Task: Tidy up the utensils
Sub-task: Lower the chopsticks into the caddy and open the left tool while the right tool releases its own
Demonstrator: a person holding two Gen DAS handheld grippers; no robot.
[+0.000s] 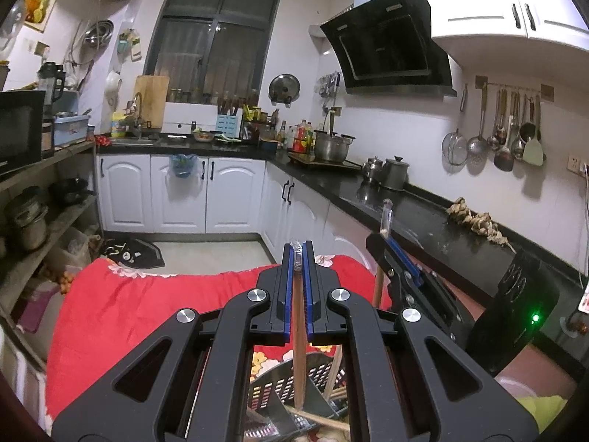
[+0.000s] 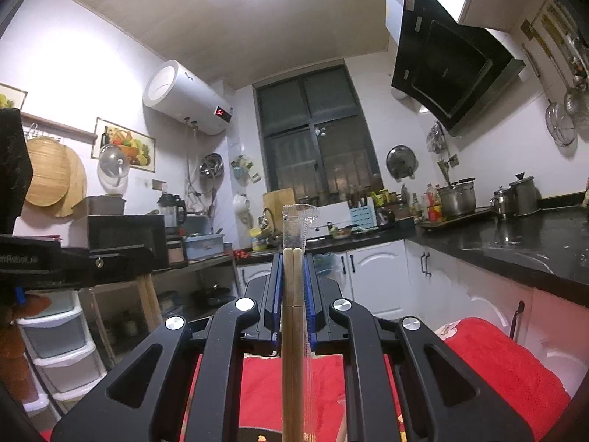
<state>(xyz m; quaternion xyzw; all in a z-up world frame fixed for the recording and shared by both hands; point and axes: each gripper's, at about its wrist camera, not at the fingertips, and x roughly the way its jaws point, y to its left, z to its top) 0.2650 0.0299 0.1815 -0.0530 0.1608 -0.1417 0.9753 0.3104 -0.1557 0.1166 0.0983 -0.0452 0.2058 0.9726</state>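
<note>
A red floral cloth (image 1: 147,294) covers the table across the lower half of the left wrist view. On it, at six o'clock, sits a perforated utensil holder (image 1: 279,386) with wooden sticks inside. The left gripper (image 1: 299,258) has its jaws clamped on a single chopstick (image 1: 299,331) reaching down into the holder. The right gripper (image 2: 293,269), at three o'clock of the left one, grips a wrapped chopstick pair (image 2: 292,331).

black counter (image 1: 423,206) close on right
</note>
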